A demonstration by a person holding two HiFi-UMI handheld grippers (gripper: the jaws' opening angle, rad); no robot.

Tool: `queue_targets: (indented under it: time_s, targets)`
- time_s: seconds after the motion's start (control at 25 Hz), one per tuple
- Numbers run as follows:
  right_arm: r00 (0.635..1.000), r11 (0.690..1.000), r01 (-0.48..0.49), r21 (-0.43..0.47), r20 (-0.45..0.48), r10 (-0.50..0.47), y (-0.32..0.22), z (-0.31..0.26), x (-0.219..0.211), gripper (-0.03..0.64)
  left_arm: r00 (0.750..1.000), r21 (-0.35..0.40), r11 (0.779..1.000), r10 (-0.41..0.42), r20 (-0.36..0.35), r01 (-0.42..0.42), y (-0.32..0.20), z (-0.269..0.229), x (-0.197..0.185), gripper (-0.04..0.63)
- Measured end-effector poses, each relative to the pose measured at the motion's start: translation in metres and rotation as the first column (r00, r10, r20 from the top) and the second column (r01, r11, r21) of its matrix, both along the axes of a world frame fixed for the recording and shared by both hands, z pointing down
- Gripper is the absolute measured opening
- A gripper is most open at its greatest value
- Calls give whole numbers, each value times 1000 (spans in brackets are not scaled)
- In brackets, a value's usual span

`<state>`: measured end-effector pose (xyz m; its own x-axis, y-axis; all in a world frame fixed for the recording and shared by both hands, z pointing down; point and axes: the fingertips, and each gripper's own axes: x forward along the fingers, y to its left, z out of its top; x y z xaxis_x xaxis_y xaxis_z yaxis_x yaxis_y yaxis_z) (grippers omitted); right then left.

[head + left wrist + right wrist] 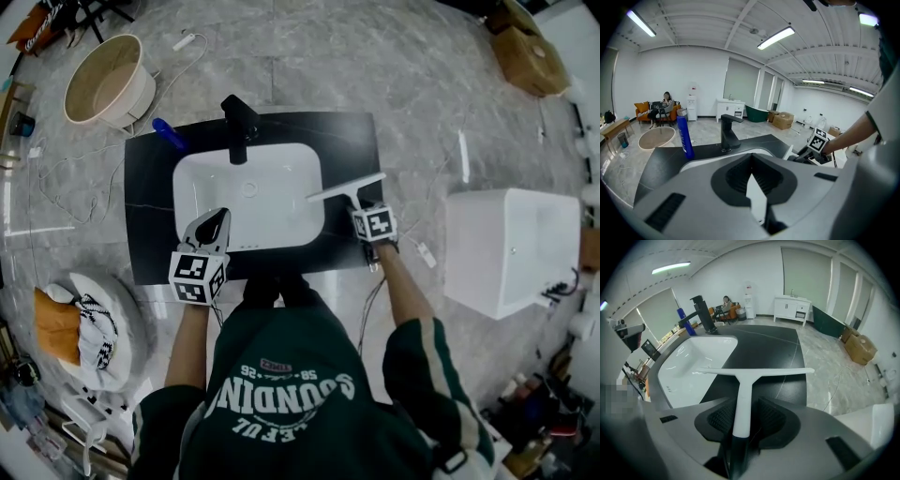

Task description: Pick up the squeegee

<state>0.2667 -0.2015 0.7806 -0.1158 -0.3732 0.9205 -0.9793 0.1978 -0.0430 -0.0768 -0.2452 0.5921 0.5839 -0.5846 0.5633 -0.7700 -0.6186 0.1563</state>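
- Two jaws of the right gripper [743,405] are clamped on the squeegee [751,373] handle — white blade over the counter's [352,141] right edge strip, just beside the sink [248,192].
- Left gripper [751,164] is near the counter's front edge — jaws pressed together, nothing between them.

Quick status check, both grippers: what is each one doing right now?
Left gripper: jaws closed, nothing between them.
Right gripper: jaws closed on the handle of the squeegee.
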Motion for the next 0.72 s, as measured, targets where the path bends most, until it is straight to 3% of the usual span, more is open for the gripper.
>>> queue_targets:
  time_s: [0.16,0.36,0.56,0.72]
  targets:
    - [1000,999,5,-39,2,-5,1,3,-2,120,1000,-2,1000,-11,1,11,1,1,-5,2]
    - [995,995,-1,-105,98,11,7,-4,-27,77,1000,2,1000,-13,0,13,2,0,-5,2]
    - [997,996,-21,-92,76,28,2,-2,-23,69,1000,11,1000,-16,2,16,3,-3,-8,2]
    - [992,994,-37,-104,116,50,3,-5,-34,69,1000,14,1000,-25,4,25,4,-4,-15,2]
